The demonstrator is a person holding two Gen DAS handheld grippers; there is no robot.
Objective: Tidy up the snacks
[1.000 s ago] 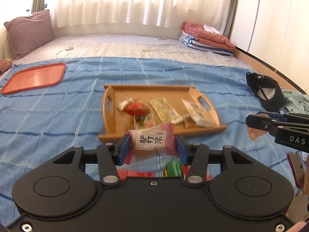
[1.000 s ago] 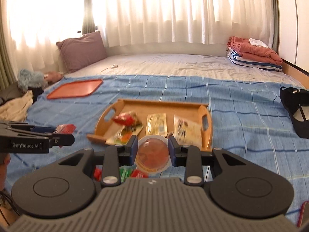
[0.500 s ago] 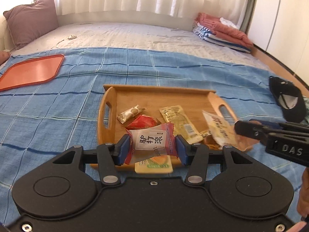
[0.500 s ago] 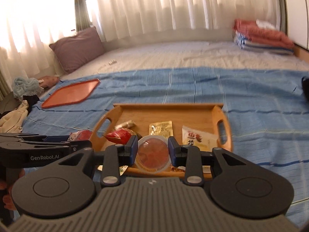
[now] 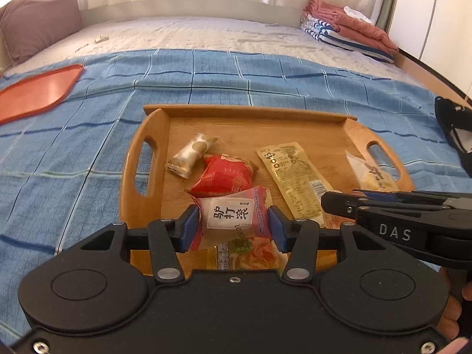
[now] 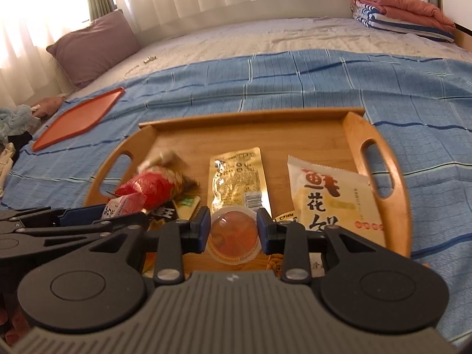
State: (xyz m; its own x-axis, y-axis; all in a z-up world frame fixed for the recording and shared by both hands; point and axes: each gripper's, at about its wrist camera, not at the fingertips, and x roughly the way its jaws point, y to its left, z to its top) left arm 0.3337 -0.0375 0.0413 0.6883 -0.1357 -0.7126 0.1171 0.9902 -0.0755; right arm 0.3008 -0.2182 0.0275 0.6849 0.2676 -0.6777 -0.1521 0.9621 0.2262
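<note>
My left tongs clamped on the pink "驴打滚" packet, right tongs on the jelly cup, lower centre, "DAS" lettering lower right.

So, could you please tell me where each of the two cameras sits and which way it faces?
Left wrist: on the left gripper, looking along its fingers over the wooden tray; it holds a pink snack packet, right gripper alongside.
Right wrist: on the right gripper, facing the same tray; it holds a jelly cup.
Both share tray, blue blanket, orange lid.
</note>
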